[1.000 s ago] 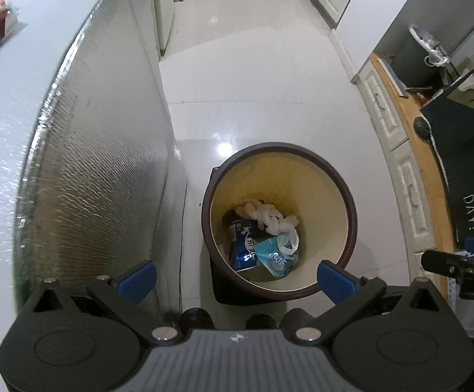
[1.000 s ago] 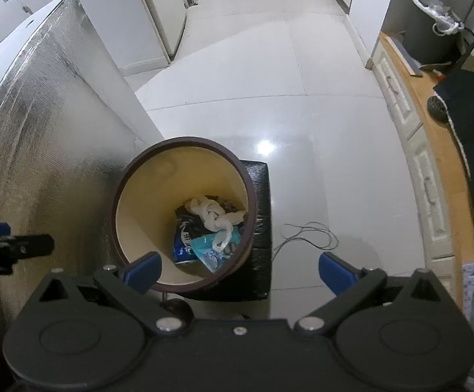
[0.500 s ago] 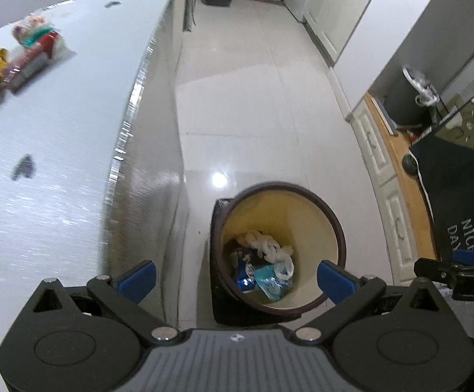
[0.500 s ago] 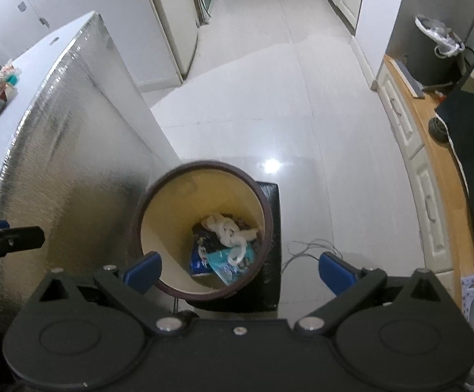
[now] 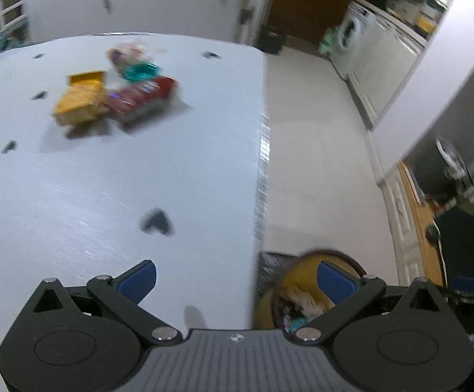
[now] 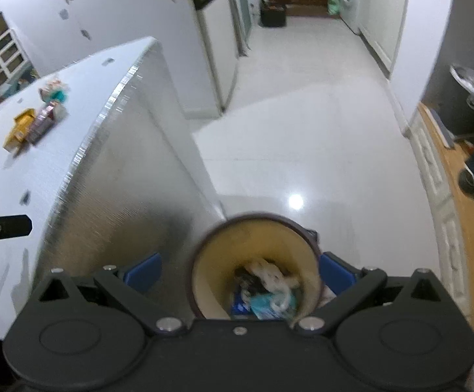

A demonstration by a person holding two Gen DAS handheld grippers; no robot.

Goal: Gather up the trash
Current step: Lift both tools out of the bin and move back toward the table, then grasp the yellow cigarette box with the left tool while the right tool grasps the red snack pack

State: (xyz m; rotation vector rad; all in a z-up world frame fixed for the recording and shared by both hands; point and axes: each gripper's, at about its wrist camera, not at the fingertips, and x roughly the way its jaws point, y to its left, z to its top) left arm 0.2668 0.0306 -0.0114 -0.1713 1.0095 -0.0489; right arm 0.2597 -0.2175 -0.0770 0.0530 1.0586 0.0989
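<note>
Showing the left wrist view first: the left gripper [image 5: 235,282] has swung up from the bin to face the white tabletop [image 5: 113,176], its blue fingers [image 5: 137,281] spread wide with nothing between them. Far ahead of the fingertips and toward the left finger's side lies a cluster of litter, blurred by motion: a yellow carton [image 5: 78,98], a red wrapper [image 5: 140,96] touching it, and a teal-and-pale packet [image 5: 132,65] just beyond. A second earlier this view looked straight down into the bin; now the brown-rimmed waste bin [image 5: 305,290] sits low behind the right finger, beside the table edge, with refuse already inside. The change reads as a drop completed and a turn back toward the remaining litter.

Right wrist view: the right gripper [image 6: 238,269] has also tilted upward, its fingers [image 6: 144,269] wide apart and empty. The waste bin [image 6: 256,268] now lies between the fingertips at the bottom of the frame, holding a white crumpled bag [image 6: 269,274] and blue-green packets [image 6: 263,303]. The same litter cluster [image 6: 31,124] appears far off past the left finger, on the tabletop [image 6: 15,176] above its silvery textured side panel [image 6: 132,176]. The other tool's dark tip [image 6: 3,228] enters at the left edge.

Judgement: collection is part done; the next reach should cross the table to the cluster.
</note>
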